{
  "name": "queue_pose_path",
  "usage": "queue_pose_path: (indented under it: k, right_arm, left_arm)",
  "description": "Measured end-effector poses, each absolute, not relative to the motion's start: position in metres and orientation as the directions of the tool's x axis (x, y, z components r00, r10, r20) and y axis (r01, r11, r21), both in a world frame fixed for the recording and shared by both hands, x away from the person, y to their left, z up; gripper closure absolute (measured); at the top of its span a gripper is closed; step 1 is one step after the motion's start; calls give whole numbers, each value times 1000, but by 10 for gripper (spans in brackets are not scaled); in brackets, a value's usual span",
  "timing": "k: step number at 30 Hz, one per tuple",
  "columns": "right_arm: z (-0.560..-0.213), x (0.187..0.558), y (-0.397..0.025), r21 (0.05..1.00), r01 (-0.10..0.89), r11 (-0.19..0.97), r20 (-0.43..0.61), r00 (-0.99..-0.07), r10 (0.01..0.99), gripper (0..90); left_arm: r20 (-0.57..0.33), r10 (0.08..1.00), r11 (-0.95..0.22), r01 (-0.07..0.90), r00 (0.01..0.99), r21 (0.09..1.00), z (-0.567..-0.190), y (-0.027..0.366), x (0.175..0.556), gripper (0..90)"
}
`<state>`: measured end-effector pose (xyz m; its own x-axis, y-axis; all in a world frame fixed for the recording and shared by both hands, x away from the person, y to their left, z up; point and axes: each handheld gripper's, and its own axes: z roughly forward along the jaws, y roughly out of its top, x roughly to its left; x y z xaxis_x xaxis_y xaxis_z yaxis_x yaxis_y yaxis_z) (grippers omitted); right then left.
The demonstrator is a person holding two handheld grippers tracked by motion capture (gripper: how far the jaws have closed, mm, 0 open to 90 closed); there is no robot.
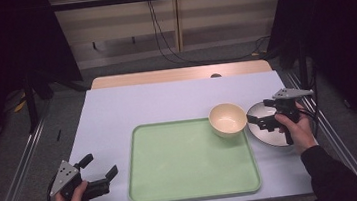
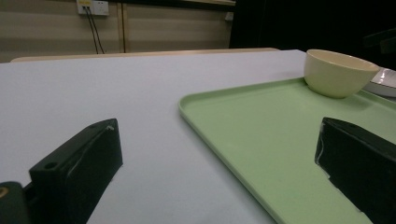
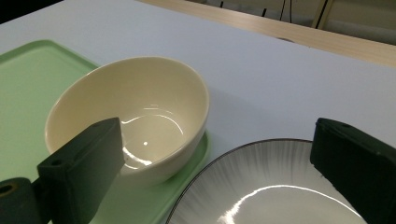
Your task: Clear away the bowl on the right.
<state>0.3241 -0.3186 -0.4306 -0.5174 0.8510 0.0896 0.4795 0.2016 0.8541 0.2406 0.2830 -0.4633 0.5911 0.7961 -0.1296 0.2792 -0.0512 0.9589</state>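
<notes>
Looking along the right gripper [image 1: 264, 120], we see its jaws spread wide and holding nothing; the cream bowl [image 3: 130, 116] sits just beyond the left-hand jaw and the grey plate [image 3: 275, 186] lies below and between the two. From the high view the right gripper hovers over the plate [image 1: 269, 130] at the counter's right edge, gripped by the right hand [image 1: 297, 128]. The bowl [image 1: 227, 119] stands in the far right corner of the green tray [image 1: 164, 172], touching or nearly touching the plate's rim. Our left gripper [image 1: 101, 171] rests at the counter's near left corner, jaws also wide apart and empty, pointed toward the tray's left edge [image 2: 210, 126]. Through its own view the bowl [image 2: 338, 72] lies well beyond the jaws on the white counter [image 2: 116, 88].
</notes>
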Motion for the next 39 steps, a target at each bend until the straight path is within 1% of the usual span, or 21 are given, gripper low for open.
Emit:
queue_pose_path:
  k: [9,22,25,26,31,35,39]
  right_arm:
    - [-431,303,-321,873,449,188,68,-494,867,18]
    - [-436,273,-323,889,418,189,45,-491,870,19]
    - [-436,268,-322,888,419,190,49,-496,867,19]
    - [-436,266,-323,887,419,193,46,-497,867,21]
    - [-438,255,-329,891,415,184,43,-481,876,21]
    - [-444,247,-332,883,432,186,51,-481,875,21]
    - [-446,237,-334,891,418,176,52,-479,876,21]
  left_arm:
    - [-137,802,-37,278,581,960,-463,282,240,7]
    - [-137,798,-36,273,587,961,-463,283,240,5]
    - [-152,799,-14,271,581,962,-463,281,240,6]
    - [-137,799,-32,269,586,963,-462,283,240,5]
    - [-165,801,3,271,576,963,-463,282,240,5]
    - [-169,798,7,271,579,963,-463,282,239,6]
    - [-167,800,6,271,577,963,-463,282,239,6]
